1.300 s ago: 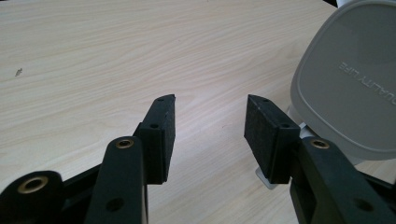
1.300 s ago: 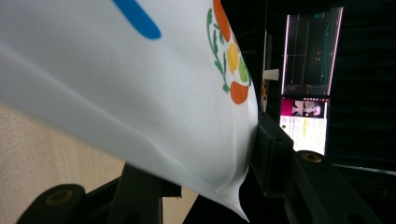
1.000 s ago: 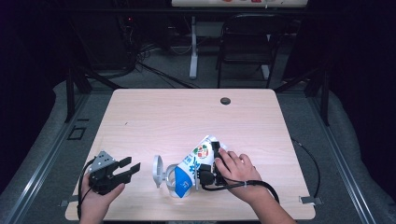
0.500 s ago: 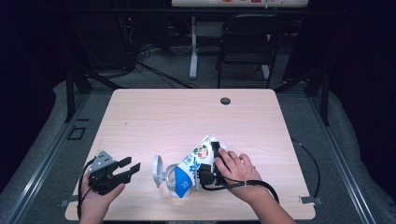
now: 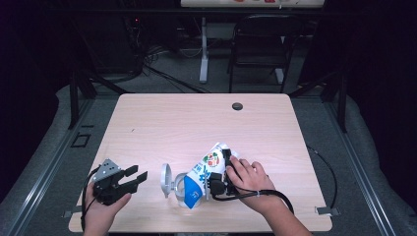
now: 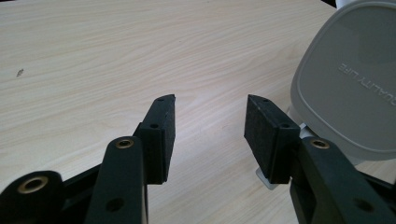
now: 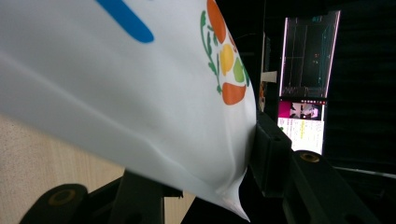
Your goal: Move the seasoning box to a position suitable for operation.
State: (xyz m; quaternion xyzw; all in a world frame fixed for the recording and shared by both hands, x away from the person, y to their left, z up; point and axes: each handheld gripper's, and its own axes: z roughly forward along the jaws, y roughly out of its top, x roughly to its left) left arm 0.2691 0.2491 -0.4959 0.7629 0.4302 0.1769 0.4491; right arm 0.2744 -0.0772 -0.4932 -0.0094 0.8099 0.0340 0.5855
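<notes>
A white pouch (image 5: 205,169) with blue print and a fruit logo lies tilted near the table's front edge, its blue end low. My right gripper (image 5: 220,173) is shut on the pouch's side, with a hand over it. In the right gripper view the pouch (image 7: 126,84) sits pinched between the black jaws of my right gripper (image 7: 205,186). Just left of the pouch a grey lid (image 5: 166,179) stands upright on a small clear container (image 5: 183,195). My left gripper (image 5: 138,175) rests open at the front left, jaws pointing toward the lid. In the left gripper view the left gripper (image 6: 210,121) holds nothing, and the lid (image 6: 350,84) is close at its right.
The light wooden table (image 5: 196,123) has a dark round hole (image 5: 237,106) near its far edge. A cable (image 5: 329,172) loops off the right side. A chair (image 5: 258,49) and a desk leg stand beyond the table. A lit screen (image 7: 303,79) glows in the dark background.
</notes>
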